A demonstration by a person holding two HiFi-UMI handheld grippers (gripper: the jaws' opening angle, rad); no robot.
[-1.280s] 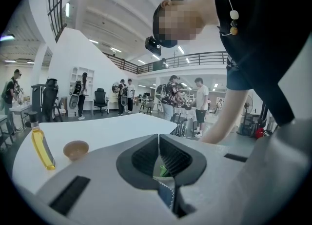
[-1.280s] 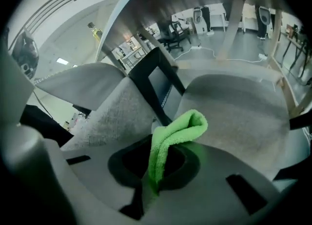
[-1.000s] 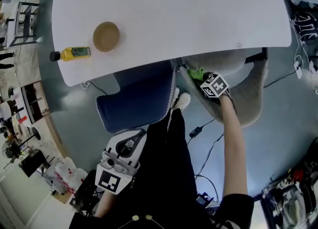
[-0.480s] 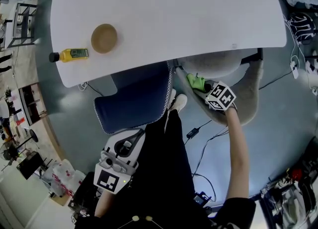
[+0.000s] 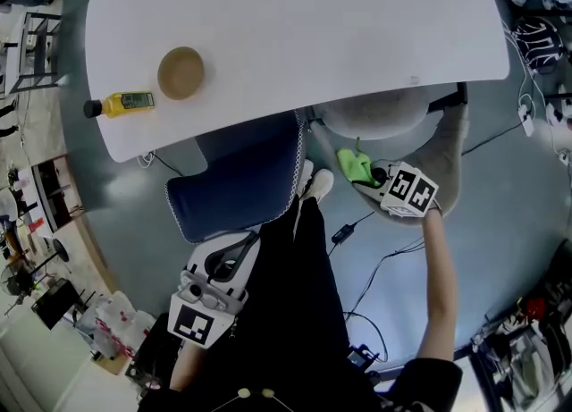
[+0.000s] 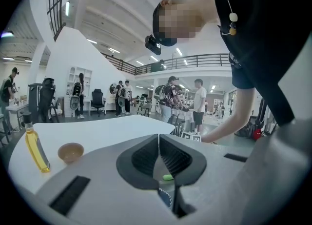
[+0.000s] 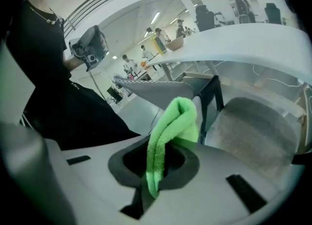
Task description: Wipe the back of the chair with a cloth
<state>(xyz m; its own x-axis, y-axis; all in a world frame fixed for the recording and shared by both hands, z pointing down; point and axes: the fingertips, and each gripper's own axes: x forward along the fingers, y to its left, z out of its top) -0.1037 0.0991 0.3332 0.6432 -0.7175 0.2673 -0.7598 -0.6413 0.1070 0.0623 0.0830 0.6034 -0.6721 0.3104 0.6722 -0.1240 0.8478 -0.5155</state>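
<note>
My right hand-held gripper (image 7: 158,163) pinches the green cloth (image 7: 176,121); I should press its fold flat on the back of the chair (image 7: 253,124), sweeping toward 4 o'clock.

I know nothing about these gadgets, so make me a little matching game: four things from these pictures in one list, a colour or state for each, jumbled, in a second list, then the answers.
Things:
1. cloth
2. bottle
3. bowl
4. left gripper

Descriptions:
A. tan, sitting on the white table
B. jaws together, nothing held
C. green, pinched in the right gripper
D. yellow, standing near the table's edge

Pairs: 1-C, 2-D, 3-A, 4-B
</note>
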